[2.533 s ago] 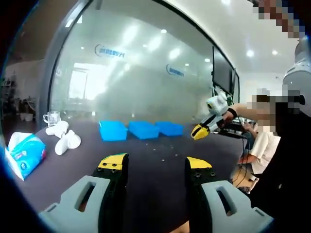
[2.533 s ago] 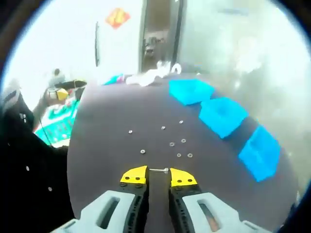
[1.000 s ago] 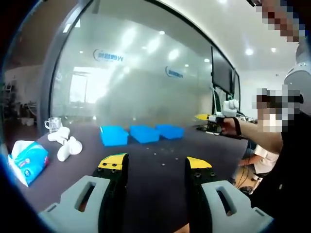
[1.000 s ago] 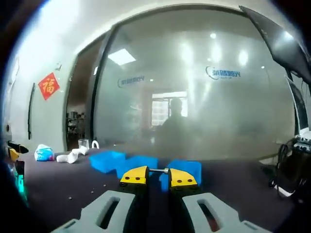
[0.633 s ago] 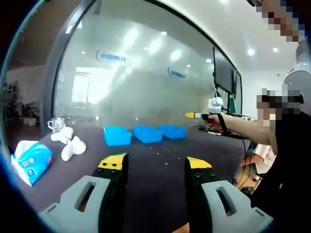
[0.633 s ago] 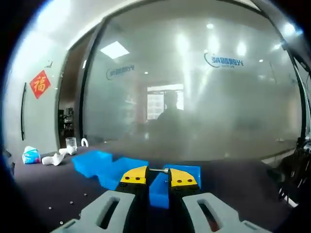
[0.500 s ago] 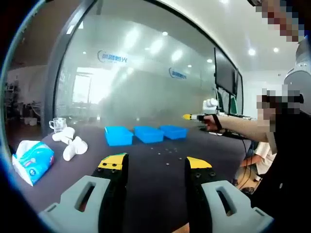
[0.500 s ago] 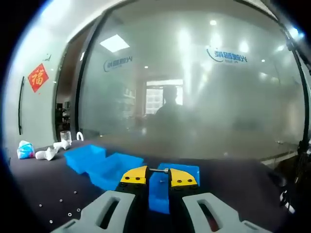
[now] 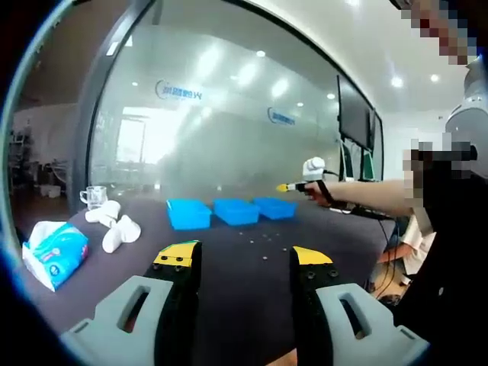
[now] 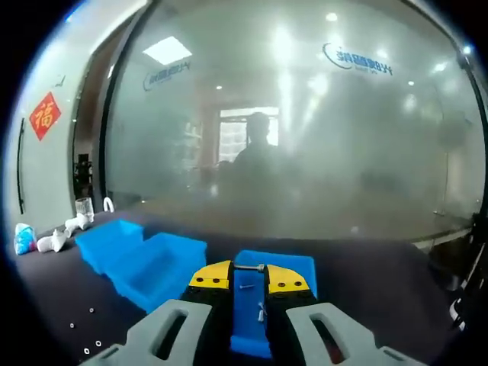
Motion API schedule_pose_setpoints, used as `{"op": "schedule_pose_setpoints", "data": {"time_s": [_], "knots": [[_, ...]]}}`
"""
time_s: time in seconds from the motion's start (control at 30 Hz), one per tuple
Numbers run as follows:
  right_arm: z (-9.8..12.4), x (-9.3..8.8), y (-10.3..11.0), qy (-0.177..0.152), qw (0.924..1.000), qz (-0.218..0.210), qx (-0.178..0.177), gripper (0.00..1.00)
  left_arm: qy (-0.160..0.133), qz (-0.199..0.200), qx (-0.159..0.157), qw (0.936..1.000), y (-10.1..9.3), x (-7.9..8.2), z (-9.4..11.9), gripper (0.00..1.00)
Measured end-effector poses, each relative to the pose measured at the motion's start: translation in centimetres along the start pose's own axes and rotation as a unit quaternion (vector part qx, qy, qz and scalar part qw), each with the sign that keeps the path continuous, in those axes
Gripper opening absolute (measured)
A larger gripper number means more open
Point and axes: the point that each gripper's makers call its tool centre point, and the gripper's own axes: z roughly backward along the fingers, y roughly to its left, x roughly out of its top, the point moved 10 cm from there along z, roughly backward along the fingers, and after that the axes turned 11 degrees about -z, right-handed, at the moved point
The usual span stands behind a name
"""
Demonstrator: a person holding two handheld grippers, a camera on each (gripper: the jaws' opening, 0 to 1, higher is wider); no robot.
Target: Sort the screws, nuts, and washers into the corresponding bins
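Though its thread stays hidden, a screw (image 10: 248, 267) clamped in the right gripper (image 10: 248, 277); left gripper (image 9: 242, 262) apart.

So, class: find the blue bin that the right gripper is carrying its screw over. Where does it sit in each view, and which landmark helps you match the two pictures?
Left gripper view: the blue bin is the rightmost of three, just below the right gripper.
Right gripper view: it lies bottom centre, behind the jaws that pinch the screw.
Shared landmark: the tissue pack at the table's far left.
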Motion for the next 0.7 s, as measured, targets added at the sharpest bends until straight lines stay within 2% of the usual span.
{"op": "schedule_pose_setpoints", "data": {"time_s": [0.23,0.37,0.43,0.7], "knots": [[-0.6,-0.3,-0.6,0.001,0.9999,-0.007,-0.007,0.12,0.002,0.000,0.004,1.0000,0.1,0.0,0.2,0.46],[-0.5,-0.2,-0.4,-0.005,0.9999,0.013,-0.001,0.16,0.002,0.002,0.001,1.0000,0.0,0.0,0.0,0.46],[-0.3,-0.2,-0.4,-0.006,0.9999,0.016,0.000,0.20,0.003,0.002,-0.002,1.0000,-0.2,-0.1,-0.1,0.46],[1.5,0.1,-0.1,-0.013,0.9996,0.013,0.021,0.20,0.002,0.002,-0.003,1.0000,-0.2,-0.1,-0.1,0.46]]}}
